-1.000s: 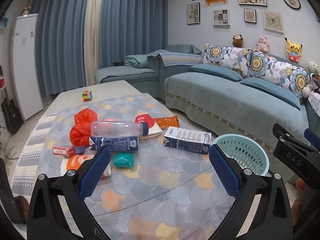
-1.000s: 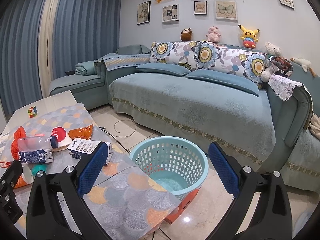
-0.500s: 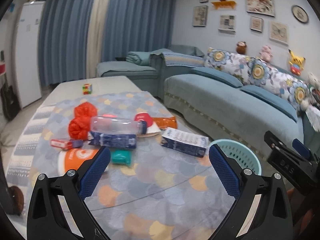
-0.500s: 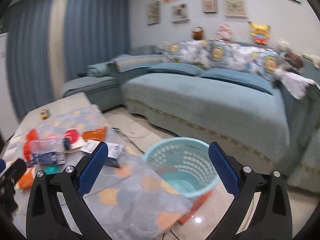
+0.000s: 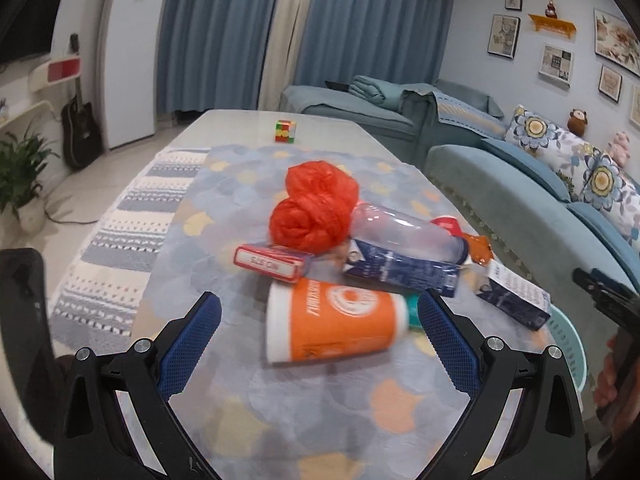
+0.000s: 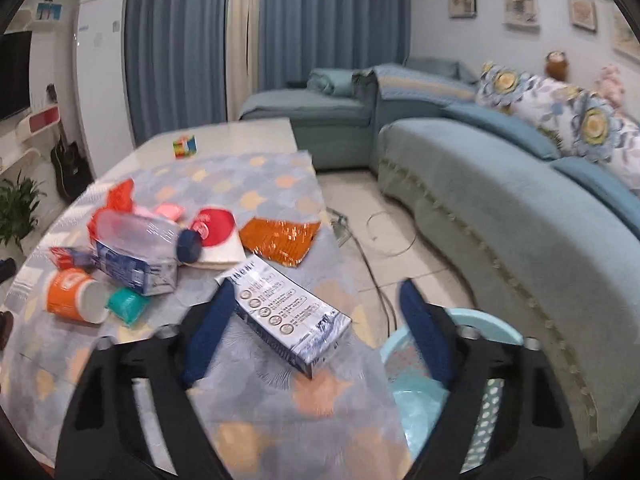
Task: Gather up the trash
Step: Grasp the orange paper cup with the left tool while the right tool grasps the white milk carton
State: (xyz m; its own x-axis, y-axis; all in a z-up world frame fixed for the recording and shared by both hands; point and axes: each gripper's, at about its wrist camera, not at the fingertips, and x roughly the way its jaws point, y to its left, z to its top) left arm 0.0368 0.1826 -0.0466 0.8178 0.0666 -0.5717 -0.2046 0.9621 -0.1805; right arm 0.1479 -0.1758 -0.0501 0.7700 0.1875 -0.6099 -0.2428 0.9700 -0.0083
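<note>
Left gripper (image 5: 319, 322) jaws apart, empty, just before orange cup (image 5: 334, 322) lying on table (image 5: 240, 128), right gripper (image 6: 316, 312) jaws apart around near white carton (image 6: 286, 312), teal basket (image 6: 492, 334) right of table, on floor.

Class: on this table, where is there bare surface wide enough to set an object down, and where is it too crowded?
Free: the bare tabletop around the puzzle cube, the cloth between that cube and the red bag, and the near cloth before the orange cup. Crowded: the middle, where bag, clear bottle, cartons and cup lie touching or overlapping.
</note>
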